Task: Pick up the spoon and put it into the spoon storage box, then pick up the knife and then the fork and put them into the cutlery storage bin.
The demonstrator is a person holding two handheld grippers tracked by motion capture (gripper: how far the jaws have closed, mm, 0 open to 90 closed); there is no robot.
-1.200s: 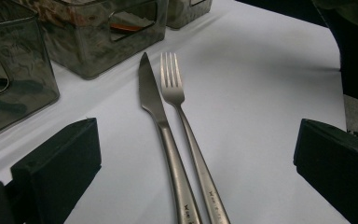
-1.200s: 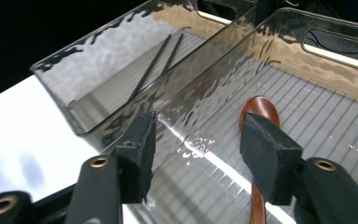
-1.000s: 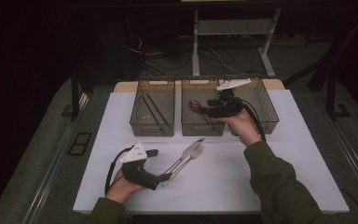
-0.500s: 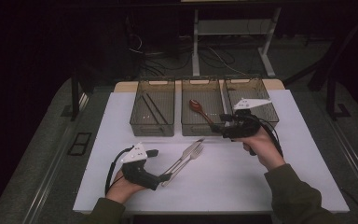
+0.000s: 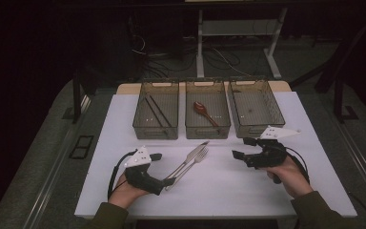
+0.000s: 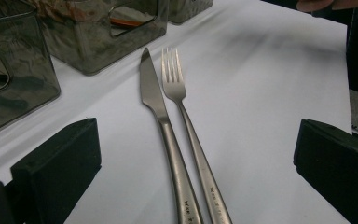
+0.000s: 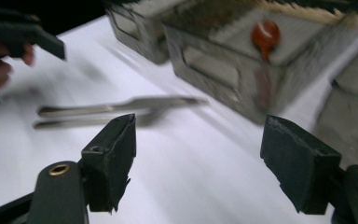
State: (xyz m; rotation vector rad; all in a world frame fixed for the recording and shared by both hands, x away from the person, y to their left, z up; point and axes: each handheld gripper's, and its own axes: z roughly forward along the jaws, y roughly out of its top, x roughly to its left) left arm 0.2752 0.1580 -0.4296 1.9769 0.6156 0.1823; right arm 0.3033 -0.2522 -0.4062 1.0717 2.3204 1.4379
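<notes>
My left gripper point(image 5: 169, 181) rests on the white counter point(image 5: 228, 191) with jaws spread wide, the handles of the knife point(image 6: 154, 100) and fork point(image 6: 173, 79) lying between them, untouched. Knife and fork lie side by side, touching along their handles, tips pointing toward the middle bin point(image 5: 208, 129). My right gripper point(image 5: 238, 149) hovers just above the counter, right of the cutlery and in front of the right bin point(image 5: 256, 126); its jaws stand apart, have just been opening, and hold nothing. The middle bin contains a red spoon point(image 5: 203, 110) (bowl toward the far end). The left bin point(image 5: 155, 131) holds dark chopsticks point(image 5: 156, 112).
</notes>
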